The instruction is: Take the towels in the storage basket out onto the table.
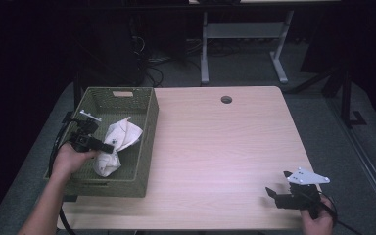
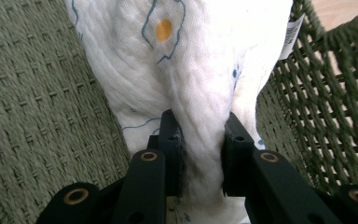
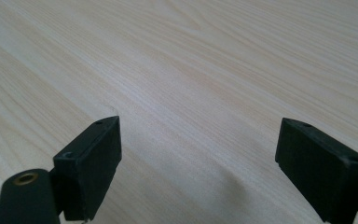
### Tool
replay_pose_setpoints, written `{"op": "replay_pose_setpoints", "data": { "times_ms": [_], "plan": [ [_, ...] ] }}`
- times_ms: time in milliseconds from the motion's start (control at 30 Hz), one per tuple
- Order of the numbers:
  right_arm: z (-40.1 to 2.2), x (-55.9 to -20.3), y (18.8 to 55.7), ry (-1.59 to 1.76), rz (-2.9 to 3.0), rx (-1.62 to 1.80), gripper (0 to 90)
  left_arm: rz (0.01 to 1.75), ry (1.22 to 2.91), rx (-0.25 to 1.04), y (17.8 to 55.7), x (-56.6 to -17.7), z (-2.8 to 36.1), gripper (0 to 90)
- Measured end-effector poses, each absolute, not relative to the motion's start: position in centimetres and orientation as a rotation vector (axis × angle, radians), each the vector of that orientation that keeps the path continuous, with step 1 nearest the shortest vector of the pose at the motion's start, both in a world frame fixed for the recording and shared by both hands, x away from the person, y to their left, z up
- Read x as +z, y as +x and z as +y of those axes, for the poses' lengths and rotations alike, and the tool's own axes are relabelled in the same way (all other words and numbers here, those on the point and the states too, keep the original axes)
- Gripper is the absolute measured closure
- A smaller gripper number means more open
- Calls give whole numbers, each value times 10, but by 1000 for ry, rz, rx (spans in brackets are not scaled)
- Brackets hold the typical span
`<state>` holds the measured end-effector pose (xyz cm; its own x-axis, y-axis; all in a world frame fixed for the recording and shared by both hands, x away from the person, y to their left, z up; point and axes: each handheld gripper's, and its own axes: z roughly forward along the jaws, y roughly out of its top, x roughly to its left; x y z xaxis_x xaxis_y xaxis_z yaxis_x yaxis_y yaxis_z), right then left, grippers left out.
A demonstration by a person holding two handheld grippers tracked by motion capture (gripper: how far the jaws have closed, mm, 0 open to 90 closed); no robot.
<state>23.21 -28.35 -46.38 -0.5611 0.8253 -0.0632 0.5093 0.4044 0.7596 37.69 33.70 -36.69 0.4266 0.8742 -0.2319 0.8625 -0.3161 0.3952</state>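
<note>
Lift left gripper (image 2: 200,154), clenched on white cloth (image 2: 191,70), straight up clear of basket (image 1: 147,142) at nine o'clock; right gripper (image 3: 200,163) released over desk (image 3: 191,60).

left gripper (image 1: 108,147): at 9 o'clock of table, jaws clamped on white cloth (image 2: 200,84), pointing toward 3 o'clock | left hand (image 1: 70,159): wrapped round handle, forearm entering from 7 o'clock | right gripper (image 1: 277,184): at 5 o'clock, jaws spread wide, gripping nothing | right hand (image 1: 318,221): at 5 o'clock edge
</note>
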Motion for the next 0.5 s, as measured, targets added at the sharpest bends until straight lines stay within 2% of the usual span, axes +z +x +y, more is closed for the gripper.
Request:
{"op": "replay_pose_setpoints", "data": {
  "times_ms": [500],
  "plan": [
    [-285, -464, 232, 1153, 2225, 985, 140, 1418, 2116, 16, 371, -344, 342, 737]
  ]
}}
